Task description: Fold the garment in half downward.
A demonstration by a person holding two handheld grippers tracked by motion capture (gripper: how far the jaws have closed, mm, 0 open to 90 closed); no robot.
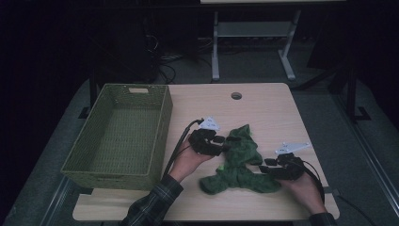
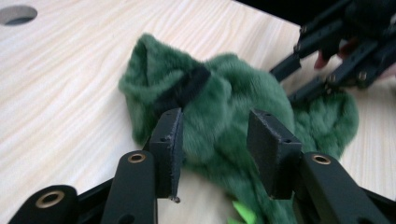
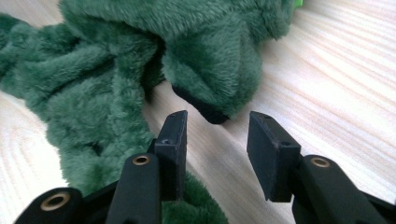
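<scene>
At the pale wood table, I have both grippers parted over a green fleece garment that lies crumpled on the bare top near the front edge, between my two hands and to the right of the woven basket. My left gripper hangs over the upper part of the cloth with its jaws spread and nothing pinched; in the left gripper view the black pads stand either side of a plush fold and do not press it. My right gripper sits low at the garment's lower right, jaws likewise spread, a cuff or hem with dark binding lying just ahead of the gap, not gripped. I read the placing as a spread or fold in hand: one tool at each end of the piece lets me take two corners and pull it flat, and the basket alongside, open and with nothing visible inside, looks the likely place for it afterwards. The fabric is deep-pile fleece, soft and matted in tufts, bunched into thick rounded folds with a narrow black trim at an opening and a bright lime tag near the middle. The basket is olive green, rectangular, tightly woven, with a handle slot in its far wall. The table top is smooth light woodgrain with a round cable hole near its far edge
</scene>
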